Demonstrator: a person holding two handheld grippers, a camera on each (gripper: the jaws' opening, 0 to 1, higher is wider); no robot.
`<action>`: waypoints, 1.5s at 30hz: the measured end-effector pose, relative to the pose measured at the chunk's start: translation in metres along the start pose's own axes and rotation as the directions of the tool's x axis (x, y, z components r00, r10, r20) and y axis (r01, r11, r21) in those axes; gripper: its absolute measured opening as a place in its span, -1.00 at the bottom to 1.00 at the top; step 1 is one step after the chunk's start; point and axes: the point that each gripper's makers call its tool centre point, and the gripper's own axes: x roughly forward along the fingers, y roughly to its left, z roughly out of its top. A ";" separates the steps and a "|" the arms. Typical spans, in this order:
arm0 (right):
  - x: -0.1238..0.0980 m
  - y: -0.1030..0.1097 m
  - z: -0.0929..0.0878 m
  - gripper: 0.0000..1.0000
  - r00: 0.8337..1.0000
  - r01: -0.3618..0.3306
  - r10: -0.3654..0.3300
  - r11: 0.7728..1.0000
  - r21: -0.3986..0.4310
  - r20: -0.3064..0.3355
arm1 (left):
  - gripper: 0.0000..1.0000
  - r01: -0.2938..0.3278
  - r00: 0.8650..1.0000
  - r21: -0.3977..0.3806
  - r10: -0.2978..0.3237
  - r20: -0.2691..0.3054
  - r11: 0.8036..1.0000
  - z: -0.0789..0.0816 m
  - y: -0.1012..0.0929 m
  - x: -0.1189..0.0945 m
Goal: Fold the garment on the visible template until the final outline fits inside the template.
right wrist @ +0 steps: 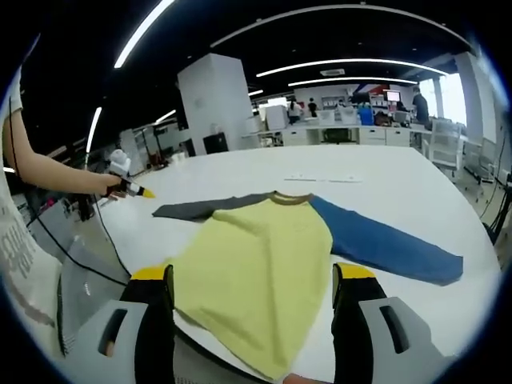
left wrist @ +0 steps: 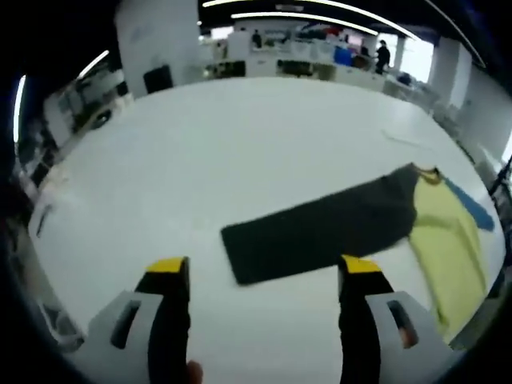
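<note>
We see the long-sleeved shirt (right wrist: 264,272) spread flat on the white table (right wrist: 384,180). Left gripper (left wrist: 264,276) and right gripper (right wrist: 252,280) hover over it, jaws apart, holding nothing.

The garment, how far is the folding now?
Nothing looks folded yet: the garment lies flat on the white table, dark sleeve and blue sleeve both stretched out. Nothing is in hand; the left gripper and right gripper hover open. All folds remain.
</note>
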 end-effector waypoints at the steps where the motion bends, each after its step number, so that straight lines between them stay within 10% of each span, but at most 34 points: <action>1: 0.000 0.000 0.000 0.61 1.000 0.000 0.000 1.000 0.000 -0.001 | 0.44 0.006 1.000 0.002 -0.006 0.005 1.000 -0.001 -0.004 -0.001; 13: 0.001 0.001 0.001 0.61 1.000 0.001 -0.001 1.000 -0.003 0.003 | 0.46 0.141 0.984 0.059 -0.146 0.102 0.988 -0.002 -0.051 -0.008; 45: 0.006 0.003 0.003 0.61 1.000 -0.012 0.012 1.000 0.000 0.013 | 0.80 0.386 0.865 0.155 -0.415 0.283 0.910 0.007 -0.126 -0.050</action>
